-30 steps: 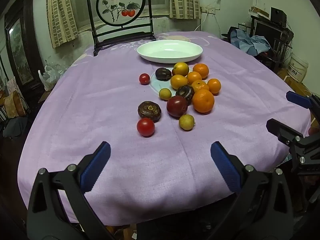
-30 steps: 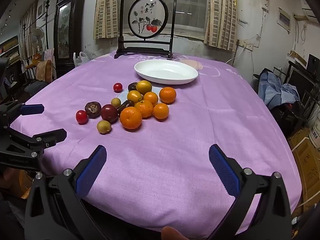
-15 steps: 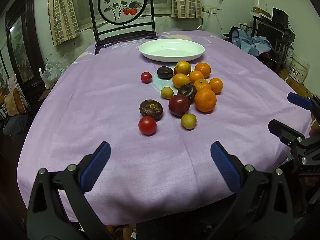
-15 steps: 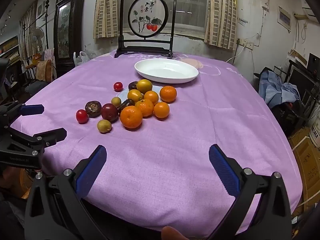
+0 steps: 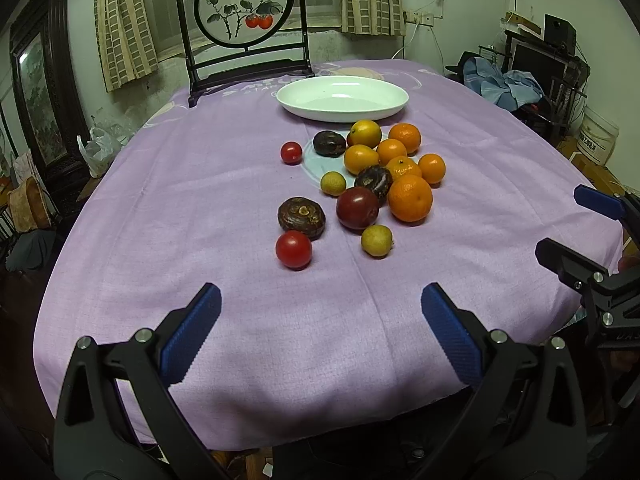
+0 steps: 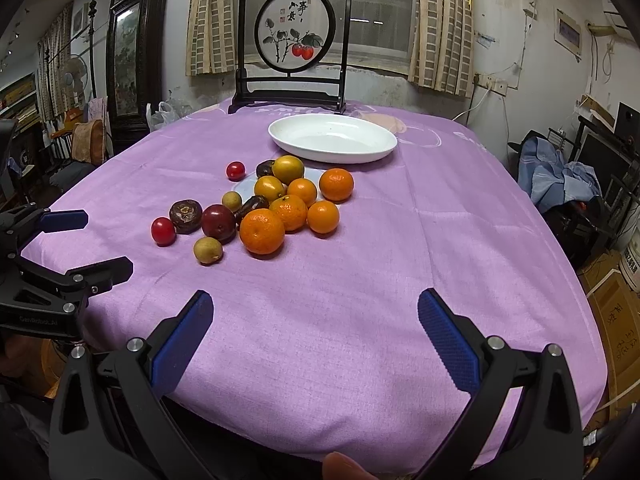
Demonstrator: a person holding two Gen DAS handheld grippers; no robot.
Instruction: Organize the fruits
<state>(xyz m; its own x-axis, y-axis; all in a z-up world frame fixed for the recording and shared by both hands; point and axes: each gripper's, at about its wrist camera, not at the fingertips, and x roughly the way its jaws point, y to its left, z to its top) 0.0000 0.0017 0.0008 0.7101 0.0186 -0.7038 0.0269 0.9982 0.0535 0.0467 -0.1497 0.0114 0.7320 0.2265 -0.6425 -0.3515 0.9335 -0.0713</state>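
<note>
A pile of fruit lies mid-table on a purple cloth: several oranges with the largest (image 5: 410,198) (image 6: 262,231) in front, a dark red plum (image 5: 357,208) (image 6: 218,221), a brown wrinkled fruit (image 5: 301,217) (image 6: 185,211), two red tomatoes, the nearer one (image 5: 293,249) (image 6: 163,231), and small yellow-green fruits (image 5: 376,240) (image 6: 207,250). An empty white oval dish (image 5: 342,98) (image 6: 333,138) stands behind the pile. My left gripper (image 5: 320,330) is open and empty above the near table edge. My right gripper (image 6: 314,336) is open and empty, to the right.
A black-framed round painted screen (image 5: 244,26) (image 6: 294,38) stands at the table's far edge. The right gripper's fingers (image 5: 576,264) show at the left view's right edge. Furniture and clothes clutter the room's right side (image 6: 560,176). The cloth hangs over the near edge.
Both grippers have edged slightly forward toward the fruit. The fruit and dish have not moved. Both grippers stay open.
</note>
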